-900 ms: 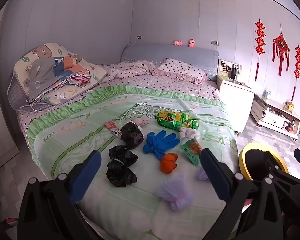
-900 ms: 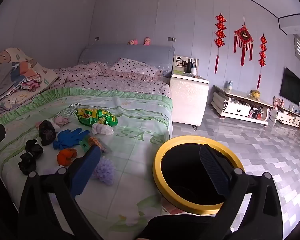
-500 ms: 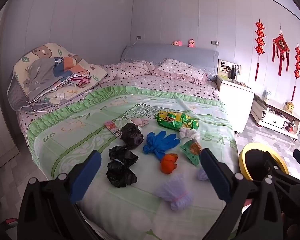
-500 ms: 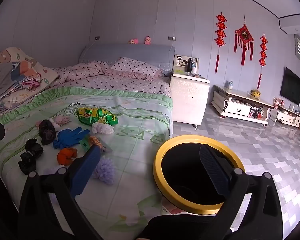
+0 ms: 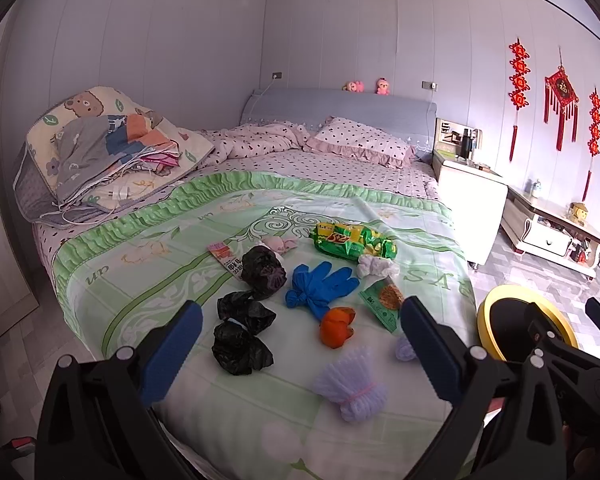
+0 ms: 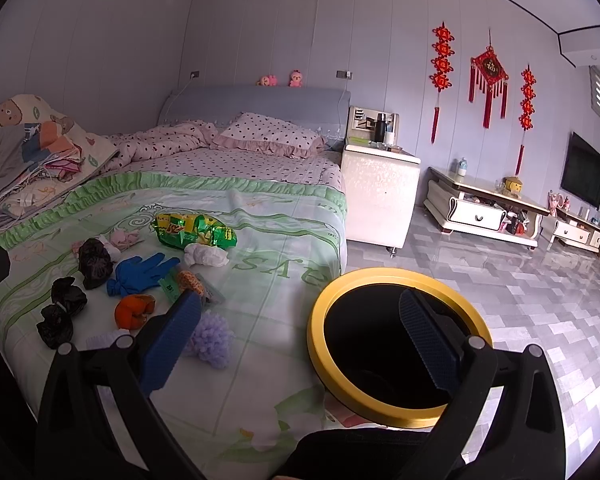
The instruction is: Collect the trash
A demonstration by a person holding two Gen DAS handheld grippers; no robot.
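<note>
Trash lies scattered on the green bedspread (image 5: 148,264): a blue glove (image 5: 320,284), three crumpled black bags (image 5: 240,348), an orange peel (image 5: 337,326), a green snack wrapper (image 5: 352,240), white tissue (image 5: 374,266) and a pale purple foam net (image 5: 350,384). A yellow-rimmed black bin (image 6: 396,340) stands on the floor beside the bed. My left gripper (image 5: 298,340) hovers open above the near end of the bed, nothing between its fingers. My right gripper (image 6: 300,332) is open too, between the bed edge and the bin, with a purple foam ball (image 6: 212,338) by its left finger.
Folded quilts (image 5: 100,148) are piled at the bed's left; pillows (image 5: 360,140) lie at the headboard. A white nightstand (image 6: 378,196) and a low TV cabinet (image 6: 488,208) stand along the right wall. Grey tiled floor (image 6: 540,300) spreads to the right.
</note>
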